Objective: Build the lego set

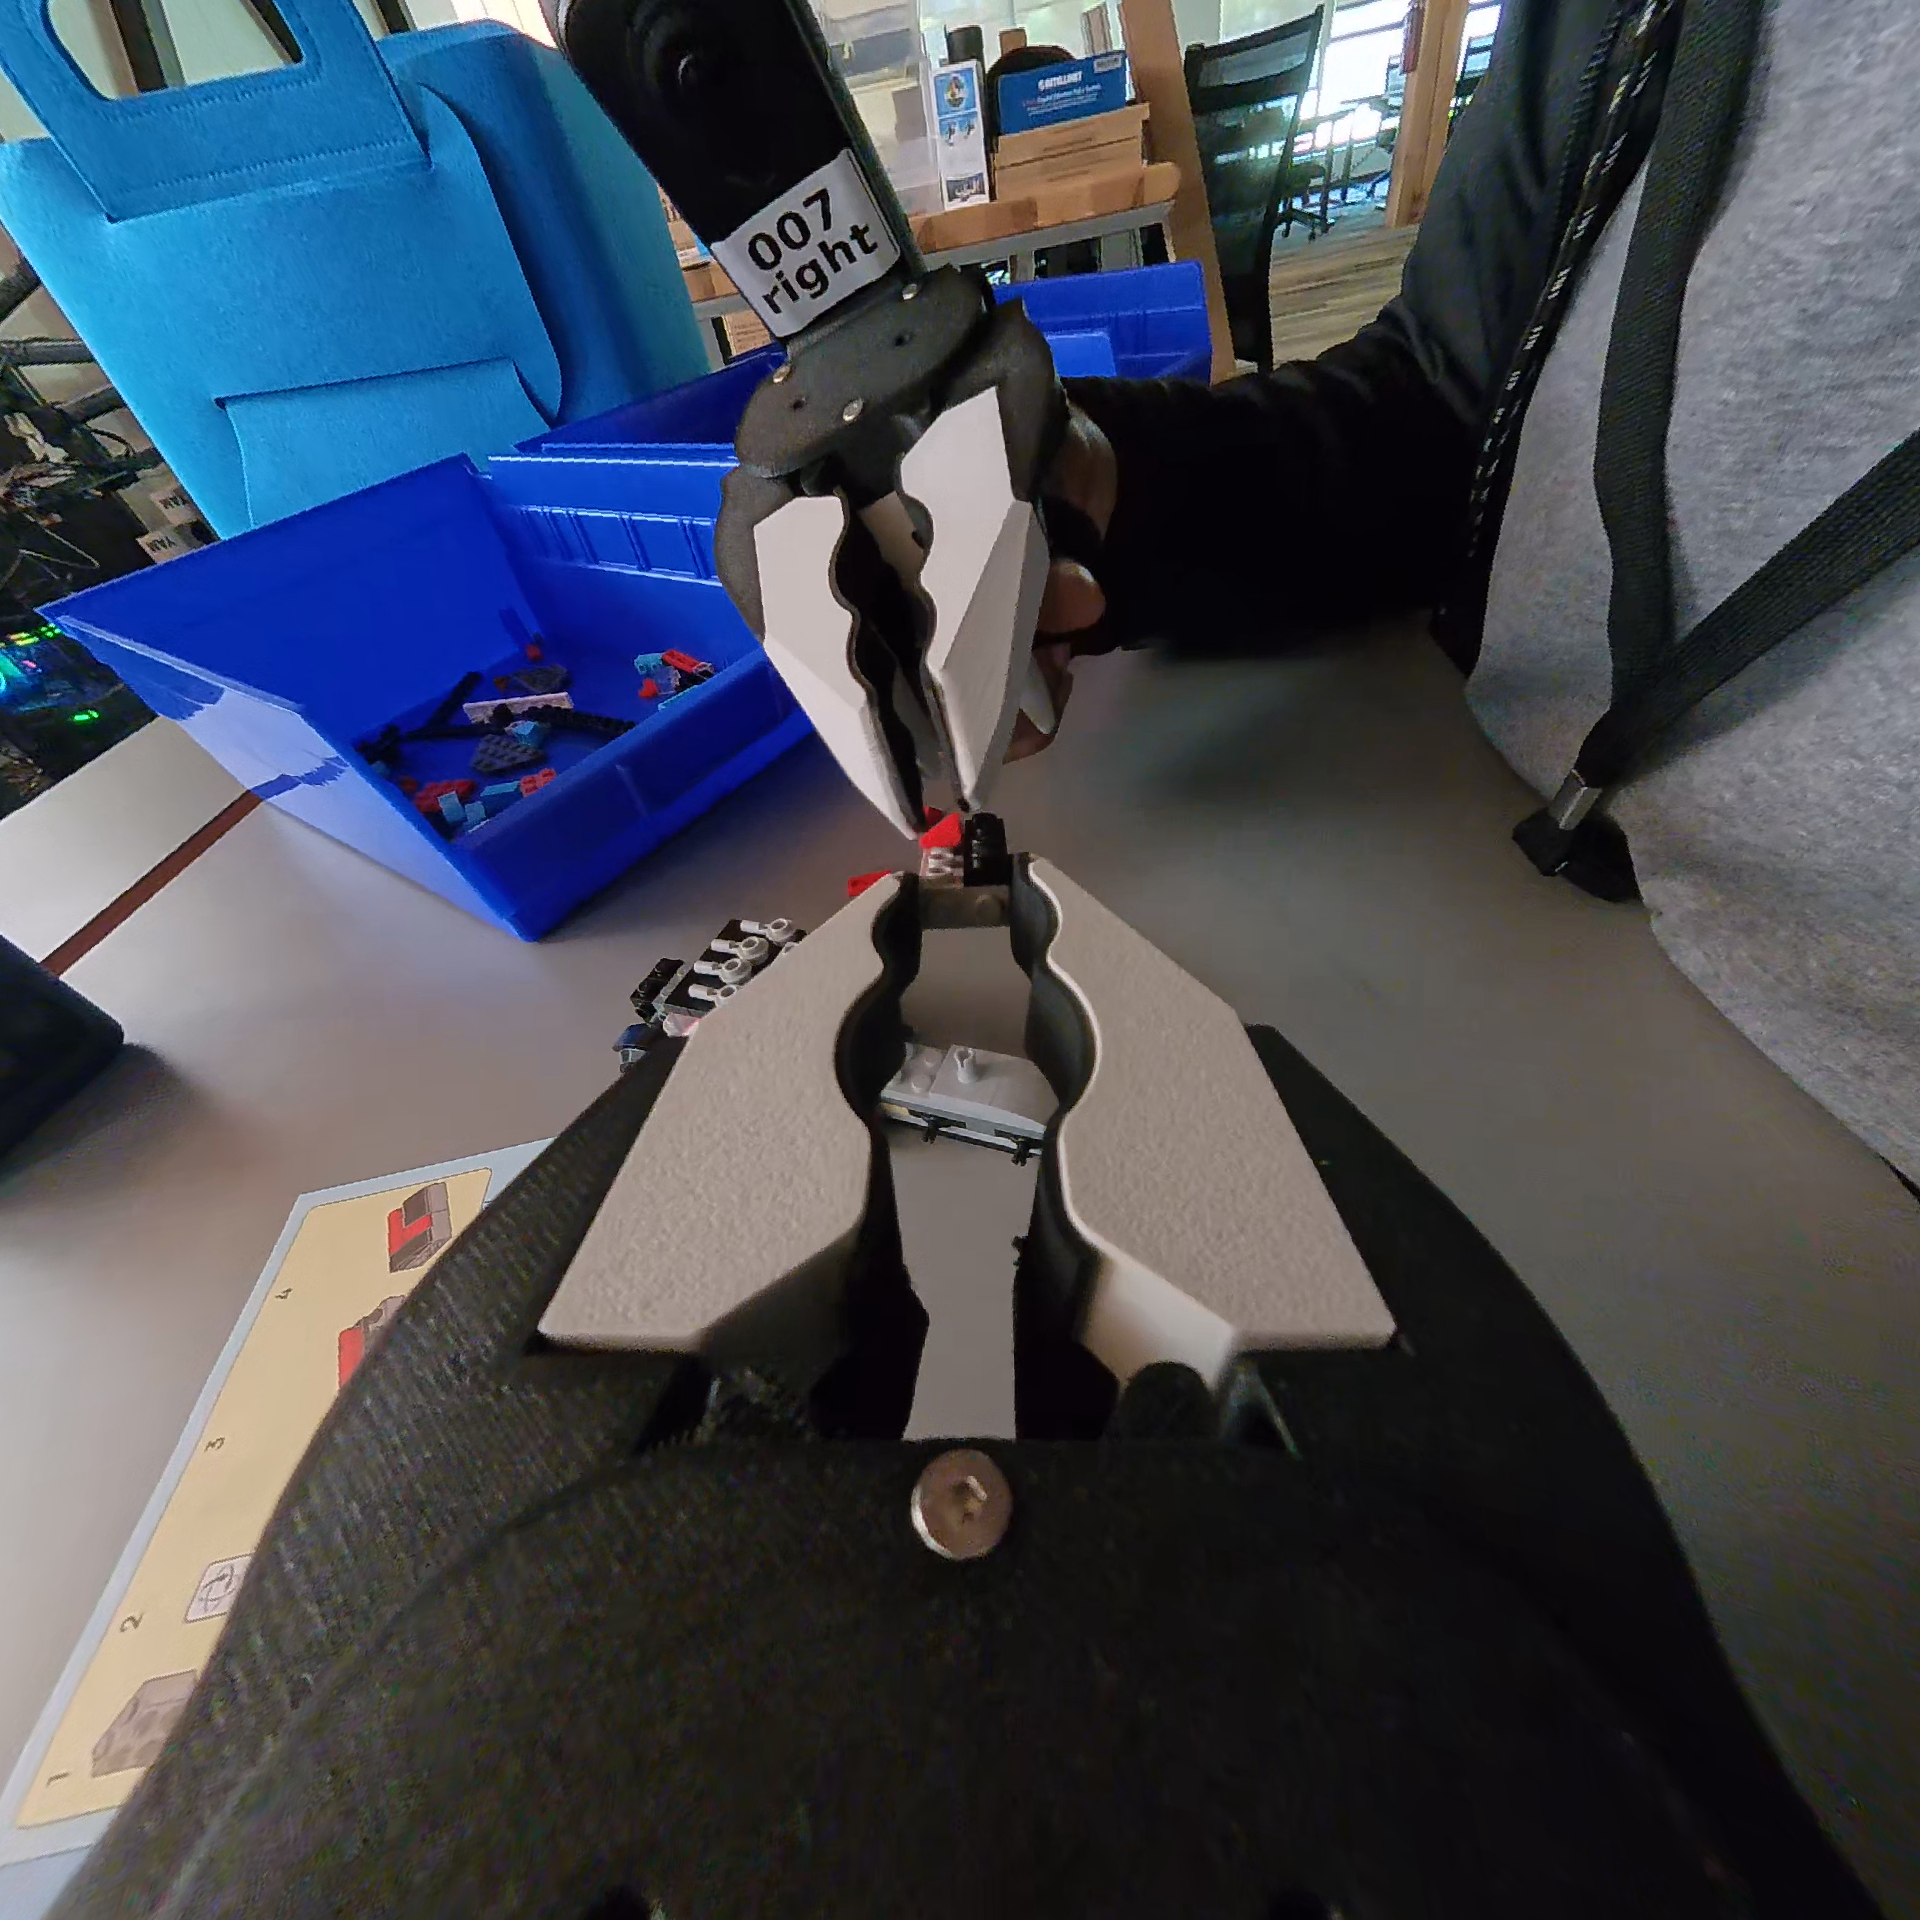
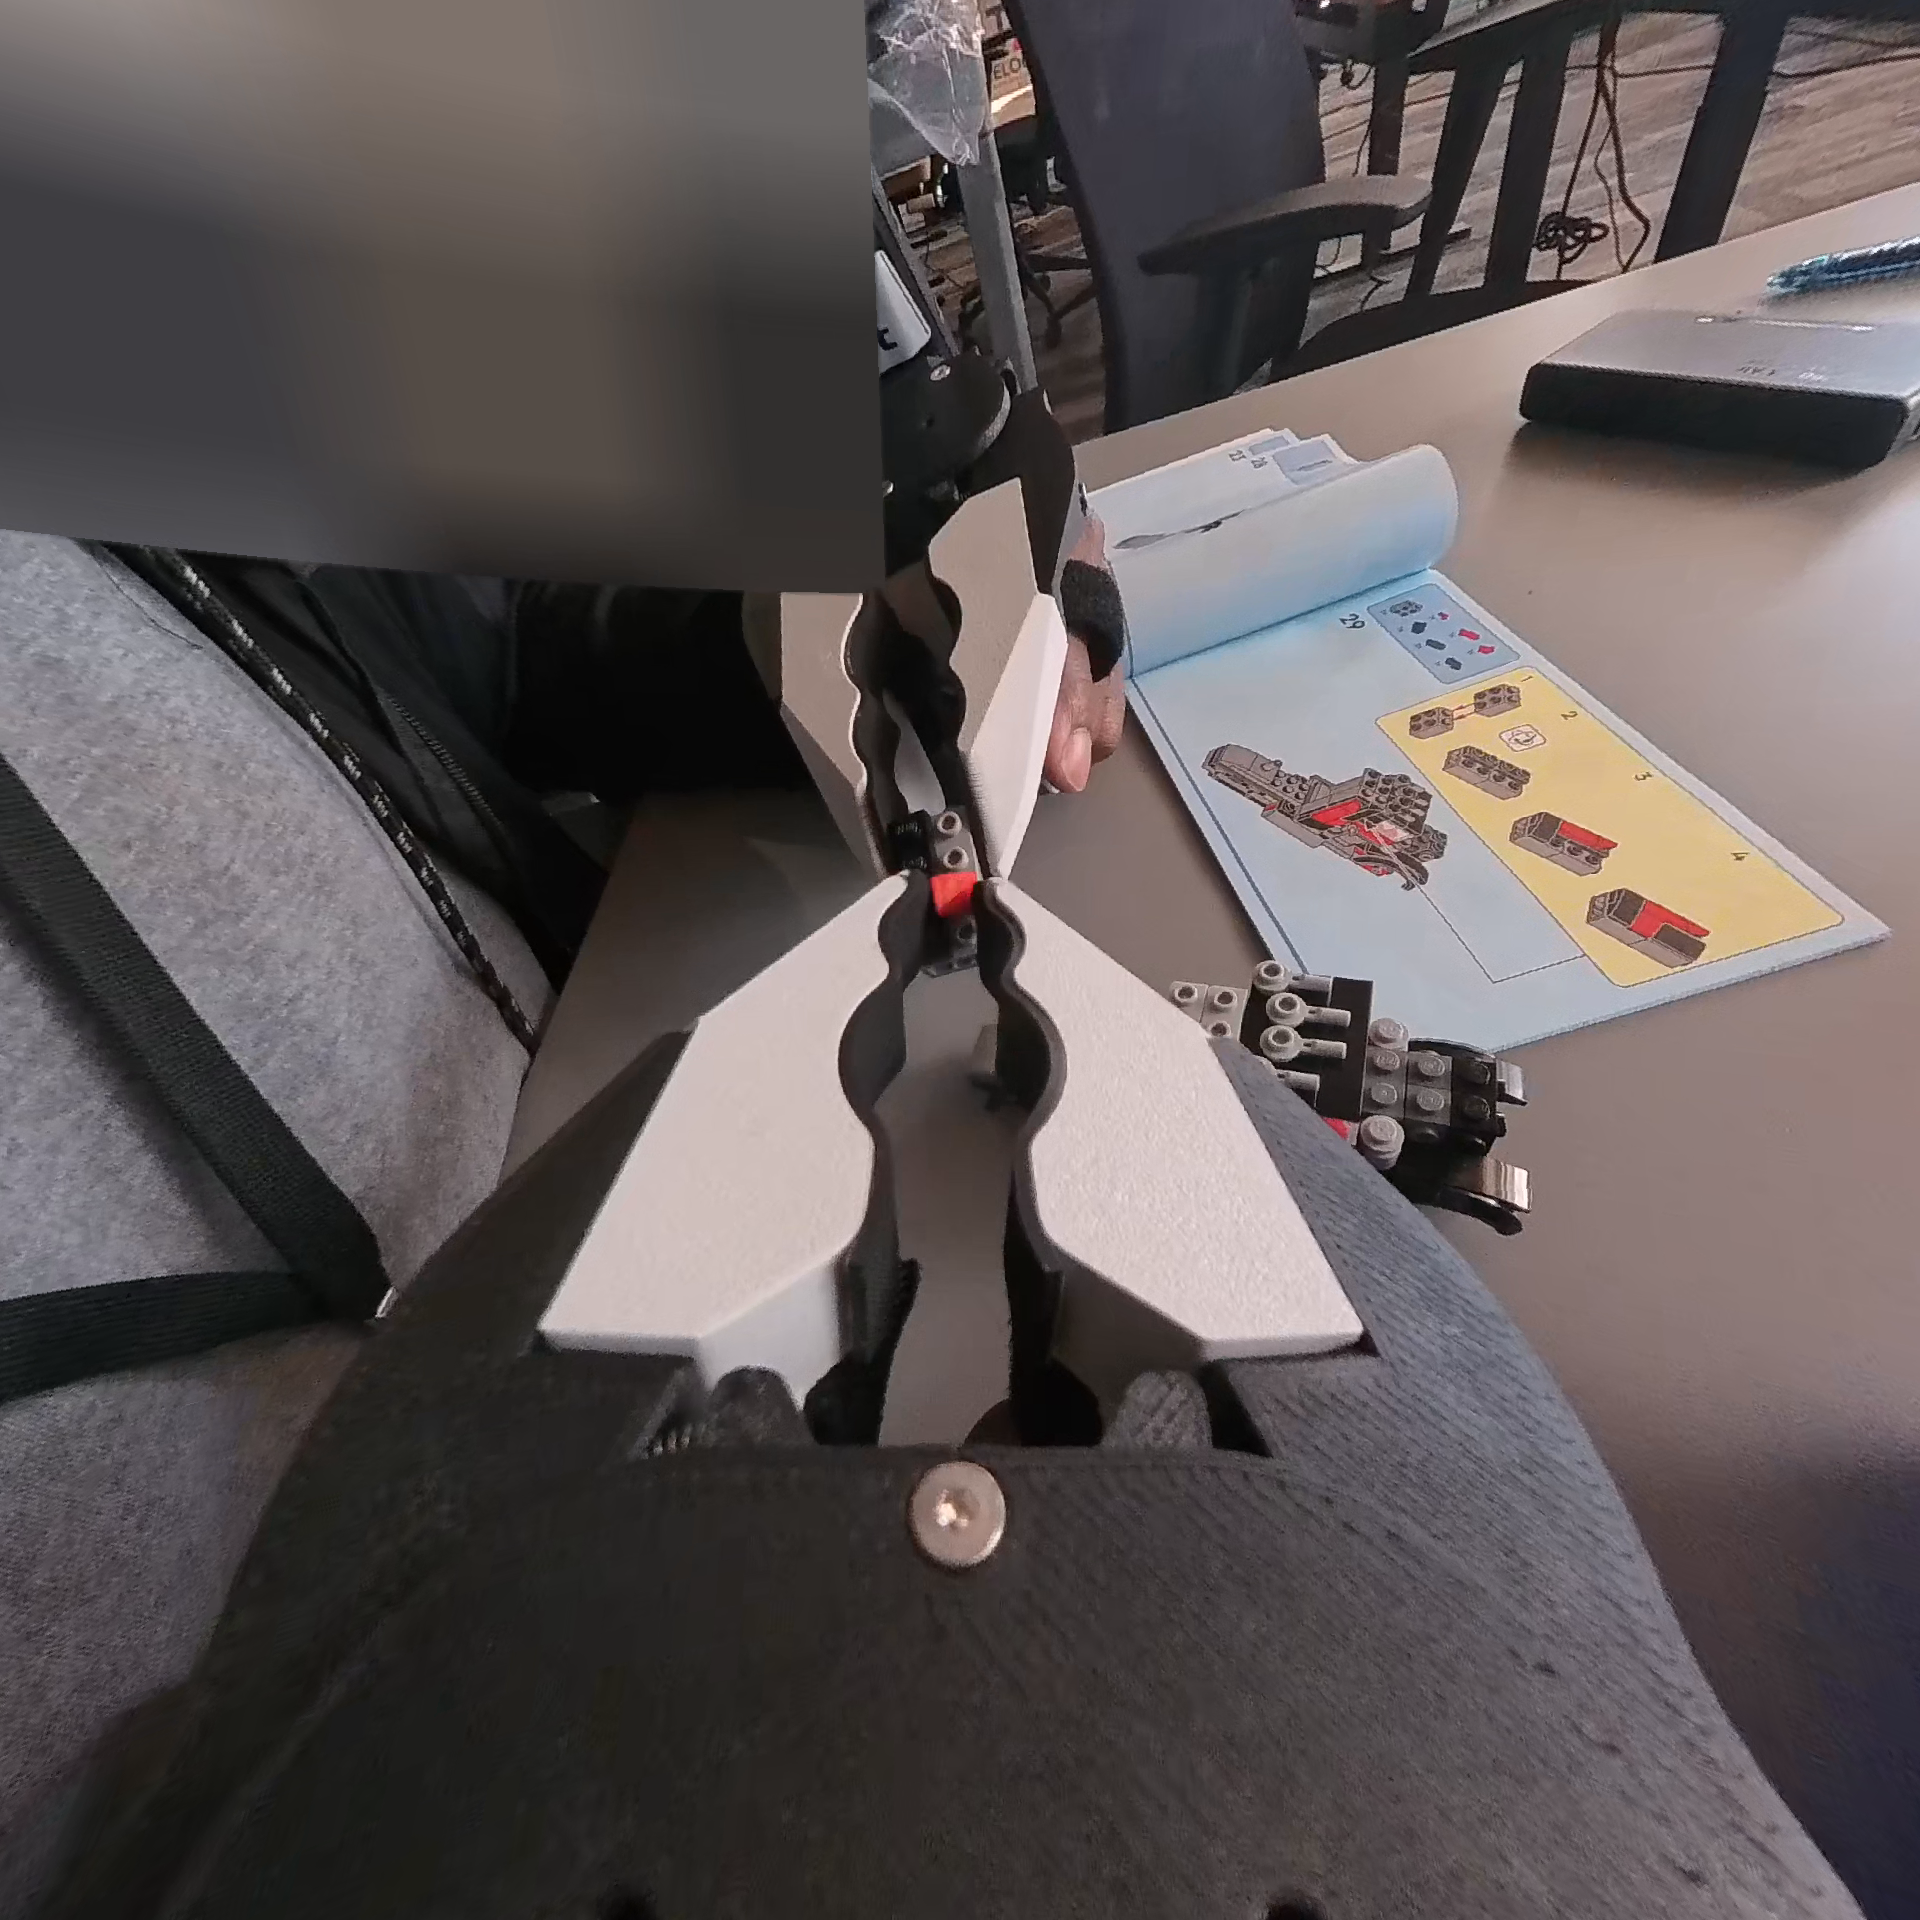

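My left gripper [image 1: 964, 878] is shut on a small grey and black brick assembly [image 1: 985, 844] and holds it above the table. My right gripper [image 1: 940, 816] comes down from above, shut on a small red piece [image 1: 945, 833] that touches the top of the assembly. In the right wrist view my right gripper [image 2: 951, 888] holds the red piece [image 2: 951, 896] tip to tip against the left gripper [image 2: 940, 850] and its assembly [image 2: 951, 840]. A partly built black and grey model [image 2: 1371, 1081] lies on the table to the right; it also shows in the left wrist view [image 1: 717, 966].
A blue bin [image 1: 582, 883] with several loose pieces stands at the back left, with a second blue bin [image 1: 1122, 322] behind it. The open instruction booklet [image 2: 1455, 831] lies beside the model. A small grey build [image 1: 966, 1091] lies under my left gripper. A dark flat box [image 2: 1714, 384] is far right. A person's grey top [image 1: 1766, 623] is close by. Both grippers' tips are close together, under 4 cm apart.
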A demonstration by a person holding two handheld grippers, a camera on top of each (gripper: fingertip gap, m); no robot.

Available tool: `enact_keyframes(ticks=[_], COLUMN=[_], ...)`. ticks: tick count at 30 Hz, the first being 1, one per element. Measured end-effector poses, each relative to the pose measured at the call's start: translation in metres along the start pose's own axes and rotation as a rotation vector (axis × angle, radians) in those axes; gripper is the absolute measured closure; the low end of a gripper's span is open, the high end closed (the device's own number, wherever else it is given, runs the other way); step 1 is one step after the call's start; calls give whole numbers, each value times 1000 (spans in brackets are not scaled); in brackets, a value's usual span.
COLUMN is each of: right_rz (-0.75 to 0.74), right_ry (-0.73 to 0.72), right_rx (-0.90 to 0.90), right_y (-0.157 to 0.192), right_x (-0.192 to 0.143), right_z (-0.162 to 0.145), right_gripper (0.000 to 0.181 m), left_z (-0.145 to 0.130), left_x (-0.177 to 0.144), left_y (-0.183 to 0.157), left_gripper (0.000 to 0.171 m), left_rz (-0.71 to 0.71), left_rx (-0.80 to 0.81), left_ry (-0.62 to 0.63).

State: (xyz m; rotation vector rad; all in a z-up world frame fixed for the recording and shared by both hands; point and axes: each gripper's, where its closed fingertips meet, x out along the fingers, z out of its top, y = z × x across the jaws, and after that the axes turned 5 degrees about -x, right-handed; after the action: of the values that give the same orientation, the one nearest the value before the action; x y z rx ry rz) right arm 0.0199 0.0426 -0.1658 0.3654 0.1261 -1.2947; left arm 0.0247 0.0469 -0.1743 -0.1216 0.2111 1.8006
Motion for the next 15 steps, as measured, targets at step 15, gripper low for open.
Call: enact_keyframes(ticks=[15], right_rz=[21], right_ry=[-110], right_rx=[356], right_y=[-11], right_x=[-13], right_z=[11], right_gripper=[160], left_z=[6], left_x=[-2], left_y=[3], left_gripper=[155], left_rz=[23], left_rx=[14], left_ry=[-47])
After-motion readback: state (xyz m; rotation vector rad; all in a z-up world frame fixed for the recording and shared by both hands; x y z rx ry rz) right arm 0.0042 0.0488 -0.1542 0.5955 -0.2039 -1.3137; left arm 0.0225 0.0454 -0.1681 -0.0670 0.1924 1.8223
